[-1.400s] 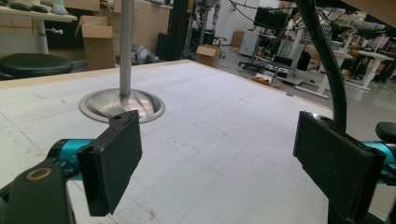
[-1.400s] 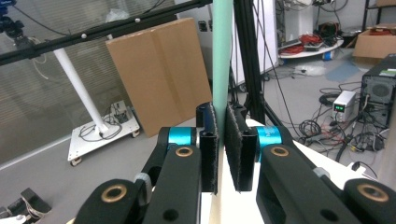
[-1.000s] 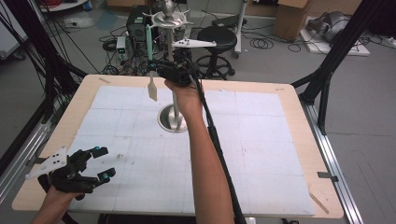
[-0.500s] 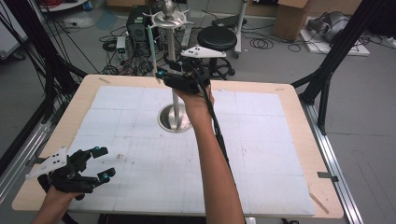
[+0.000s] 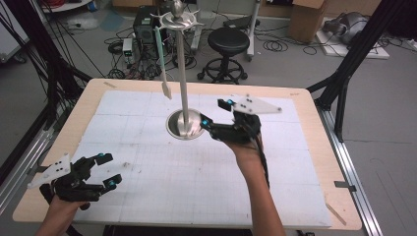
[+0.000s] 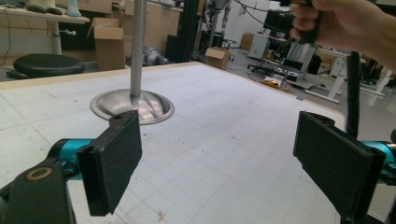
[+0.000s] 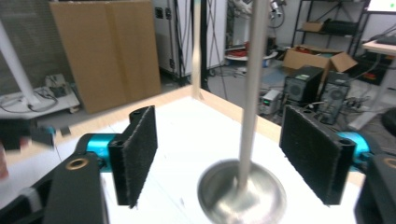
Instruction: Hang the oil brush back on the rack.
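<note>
A tall metal stand rises from a round base (image 5: 184, 126) at the middle of the table, with a hook ring at its top (image 5: 177, 18). A pale-handled spatula (image 5: 163, 64) hangs from that ring, left of the pole. My right gripper (image 5: 215, 112) hovers just right of the base. Its jaws have just been opening, and they are open with nothing between them. In the right gripper view (image 7: 219, 140) the pole (image 7: 254, 93) and base (image 7: 243, 196) stand beyond the jaws. My left gripper (image 5: 109, 169) rests open at the front left corner. The left gripper view (image 6: 217, 140) looks toward the base (image 6: 133, 105).
A white grid mat (image 5: 147, 182) covers the wooden table (image 5: 319, 162). Black frame posts stand at both sides. Behind the table are a black stool (image 5: 228, 42), computer gear and cardboard boxes. The other hand (image 6: 336, 23) shows at the upper right of the left gripper view.
My right gripper has left the hanging spatula, moved right and down beside the stand's base, and opened its jaws. The spatula still hangs there. The left gripper has stayed put.
</note>
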{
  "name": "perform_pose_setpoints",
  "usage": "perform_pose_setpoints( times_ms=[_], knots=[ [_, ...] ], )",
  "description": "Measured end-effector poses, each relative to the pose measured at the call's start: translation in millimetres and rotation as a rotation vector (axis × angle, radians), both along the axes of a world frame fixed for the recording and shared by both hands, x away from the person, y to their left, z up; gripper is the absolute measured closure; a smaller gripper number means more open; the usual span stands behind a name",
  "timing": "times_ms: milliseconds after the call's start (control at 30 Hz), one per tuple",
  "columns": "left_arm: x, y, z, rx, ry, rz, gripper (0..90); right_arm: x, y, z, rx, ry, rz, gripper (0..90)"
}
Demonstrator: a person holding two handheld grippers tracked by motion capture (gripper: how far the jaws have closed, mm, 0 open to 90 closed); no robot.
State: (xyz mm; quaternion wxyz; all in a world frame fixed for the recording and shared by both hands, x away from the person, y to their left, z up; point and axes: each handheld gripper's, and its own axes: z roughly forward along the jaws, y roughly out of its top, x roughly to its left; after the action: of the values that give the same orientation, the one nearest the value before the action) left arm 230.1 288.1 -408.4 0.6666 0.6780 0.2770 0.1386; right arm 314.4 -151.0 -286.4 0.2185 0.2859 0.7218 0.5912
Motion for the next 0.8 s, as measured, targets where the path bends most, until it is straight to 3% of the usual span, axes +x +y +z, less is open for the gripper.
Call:
perform_pose_setpoints(
  times_ms=[67,400,633,800],
  knots=[
    [-0.1,-0.9,-0.2,0.005,-0.013,0.004,16.2,-12.1,-16.4,-10.5,-0.008,-0.008,-0.009,26.2],
    [0.1,-2.2,-0.8,0.019,-0.018,0.04,16.2,-55.1,-84.2,-61.0,0.067,0.001,-0.094,20.3],
    [-0.7,-4.0,-1.2,0.034,-0.016,0.042,16.5,-84.9,-114.0,-91.7,0.022,0.008,-0.173,16.7],
    [0.0,-3.3,-1.0,0.027,-0.015,0.05,16.6,-103.9,-130.7,-104.2,0.026,0.022,-0.21,16.6]
  ],
)
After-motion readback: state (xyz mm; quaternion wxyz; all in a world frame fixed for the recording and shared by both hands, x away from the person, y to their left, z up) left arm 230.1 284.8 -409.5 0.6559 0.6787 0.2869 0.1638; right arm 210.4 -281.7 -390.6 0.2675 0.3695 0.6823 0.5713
